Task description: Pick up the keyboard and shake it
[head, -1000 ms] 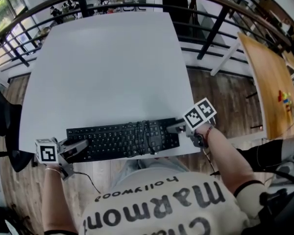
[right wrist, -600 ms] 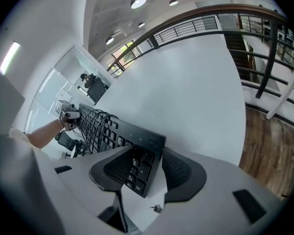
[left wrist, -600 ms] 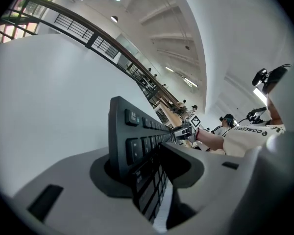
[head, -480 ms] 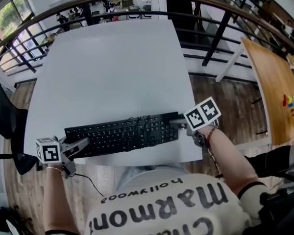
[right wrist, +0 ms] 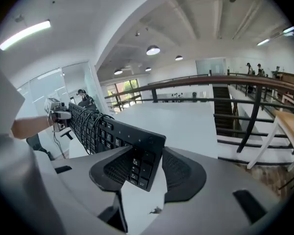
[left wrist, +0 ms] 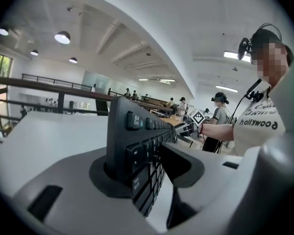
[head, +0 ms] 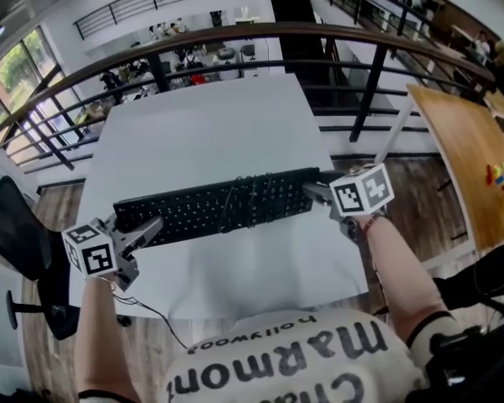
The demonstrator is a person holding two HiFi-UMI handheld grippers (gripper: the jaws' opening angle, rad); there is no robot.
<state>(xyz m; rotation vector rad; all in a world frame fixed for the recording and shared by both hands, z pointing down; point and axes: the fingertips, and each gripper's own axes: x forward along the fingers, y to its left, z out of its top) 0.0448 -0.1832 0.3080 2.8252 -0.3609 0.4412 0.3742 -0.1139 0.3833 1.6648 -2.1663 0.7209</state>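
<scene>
A black keyboard with its cable wound round the middle hangs above the white table, held by both ends. My left gripper is shut on the left end; its jaws have just been opening slightly, with that end still between them. In the left gripper view, the pads press the keyboard on its key face and its back. My right gripper is shut on the right end, its jaws having just closed on it. The right gripper view shows the keyboard's corner wedged between the pads.
A dark metal railing runs round the table's far side. A tilted wooden board stands at the right and a black chair at the left. The person's torso is at the near table edge. Other people stand far off.
The keyboard has come up off the table and moved away from the near edge, carried by both grippers. Both hands have risen and rolled.
</scene>
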